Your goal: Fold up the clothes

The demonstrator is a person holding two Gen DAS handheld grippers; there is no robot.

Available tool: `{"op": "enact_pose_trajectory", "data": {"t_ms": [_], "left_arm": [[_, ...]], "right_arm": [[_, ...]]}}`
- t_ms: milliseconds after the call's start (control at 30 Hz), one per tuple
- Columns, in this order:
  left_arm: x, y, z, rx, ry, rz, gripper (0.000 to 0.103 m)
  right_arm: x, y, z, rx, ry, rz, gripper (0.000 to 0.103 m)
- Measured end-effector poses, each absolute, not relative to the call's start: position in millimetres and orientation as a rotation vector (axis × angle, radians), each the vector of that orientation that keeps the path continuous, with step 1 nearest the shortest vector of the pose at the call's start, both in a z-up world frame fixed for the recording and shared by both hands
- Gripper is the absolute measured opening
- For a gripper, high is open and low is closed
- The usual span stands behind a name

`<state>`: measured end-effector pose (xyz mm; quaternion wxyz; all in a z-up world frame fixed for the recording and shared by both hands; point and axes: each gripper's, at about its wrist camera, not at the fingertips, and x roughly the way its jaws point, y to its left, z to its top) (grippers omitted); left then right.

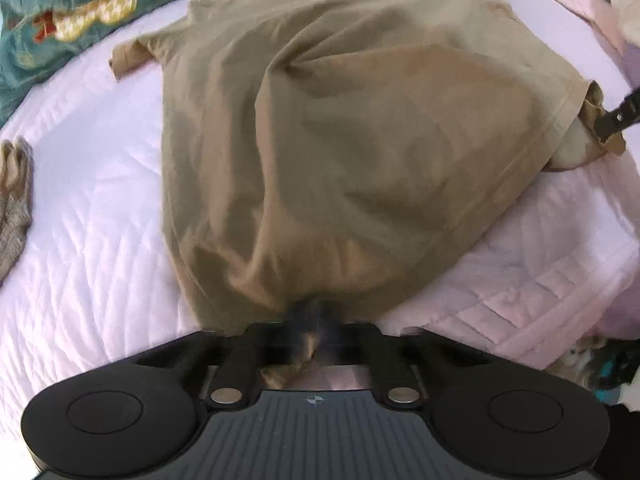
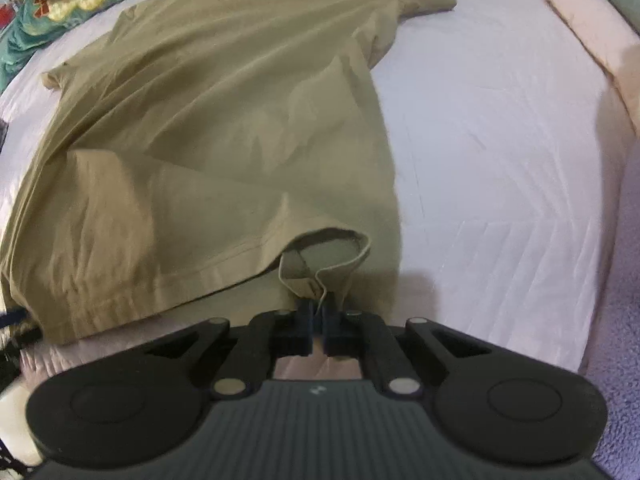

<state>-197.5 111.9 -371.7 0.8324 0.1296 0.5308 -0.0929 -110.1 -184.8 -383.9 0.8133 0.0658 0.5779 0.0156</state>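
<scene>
Left gripper (image 1: 316, 316), bottom centre, clenched on the hem of the khaki T-shirt (image 1: 340, 128). Right gripper (image 2: 318, 314) likewise pinching the other hem corner. Shirt spreads up-frame over the pale pink quilt (image 1: 92, 240). Knitted sock (image 1: 14, 200) at left edge; green embroidered cushion (image 1: 60, 12) upper left.

I'm in a bedroom at home. Under me is a bed with a pale pink quilted bedspread (image 2: 500, 200), stitched in chevron lines. At ten o'clock sits a teal velvet cushion (image 1: 60, 12) embroidered in gold and red. A khaki garment (image 1: 340, 140) is spread across the quilt, and a knitted piece (image 1: 14, 200) lies at nine o'clock.
</scene>
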Motion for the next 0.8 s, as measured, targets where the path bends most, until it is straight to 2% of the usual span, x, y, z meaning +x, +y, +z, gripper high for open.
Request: {"op": "enact_pose_trajectory", "data": {"t_ms": [300, 400, 800], "left_arm": [[-206.9, 140.8, -342.0, 0.166, 1.102, -0.140, 0.004], [-218.0, 152.5, -339.2, 0.162, 1.125, -0.131, 0.004], [-222.2, 178.0, -366.9, 0.107, 1.226, -0.085, 0.004]], "right_arm": [[-149.6, -177.5, -336.5, 0.029, 1.132, 0.135, 0.005], [-168.7, -166.8, -330.3, -0.065, 1.151, 0.213, 0.005], [-180.6, -158.9, -358.9, -0.213, 1.257, 0.269, 0.007]]}}
